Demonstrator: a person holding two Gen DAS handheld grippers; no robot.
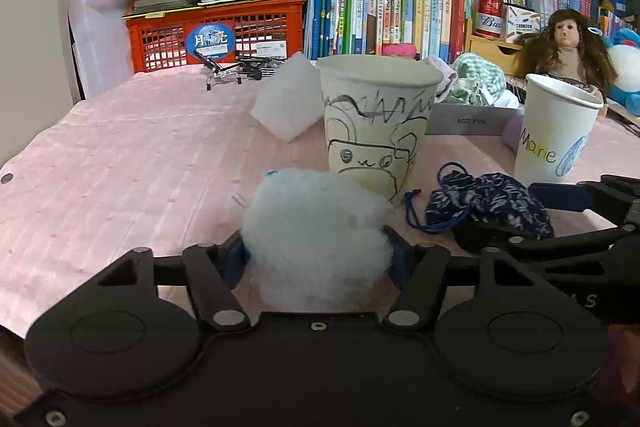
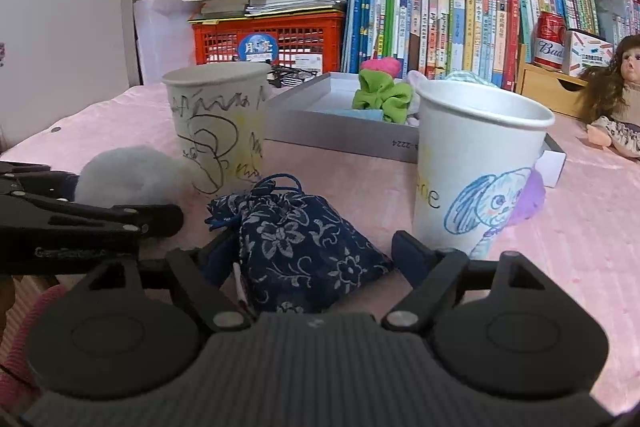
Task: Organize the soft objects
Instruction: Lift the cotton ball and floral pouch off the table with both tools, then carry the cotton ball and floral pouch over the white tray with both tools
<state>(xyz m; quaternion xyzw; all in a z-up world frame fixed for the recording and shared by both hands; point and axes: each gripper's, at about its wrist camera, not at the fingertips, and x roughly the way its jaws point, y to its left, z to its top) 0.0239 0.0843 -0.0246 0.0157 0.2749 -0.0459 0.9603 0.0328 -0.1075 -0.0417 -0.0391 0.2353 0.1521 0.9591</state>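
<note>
So far we judge the job about half done: a grey box, upper middle of the right view, already holds a green scrunchie and other soft bits, while several pieces are not yet sorted. A white foam block sits behind the scribbled cup at centre of the left view, and a purple puff peeks from behind the Marie cup at right. Whether either cup holds anything we cannot tell.

Our left gripper, low centre of its view, is closed on a white fluff ball; the blue pads press both its sides, just in front of the scribbled cup. Whether it is lifted off the pink surface we cannot say.

Our right gripper stands wide, straddling a blue pouch at lower centre. The left pad touches or nearly touches the cloth; the right pad stands clear, so nothing is gripped. The pouch lies on the surface between the two cups.
</note>
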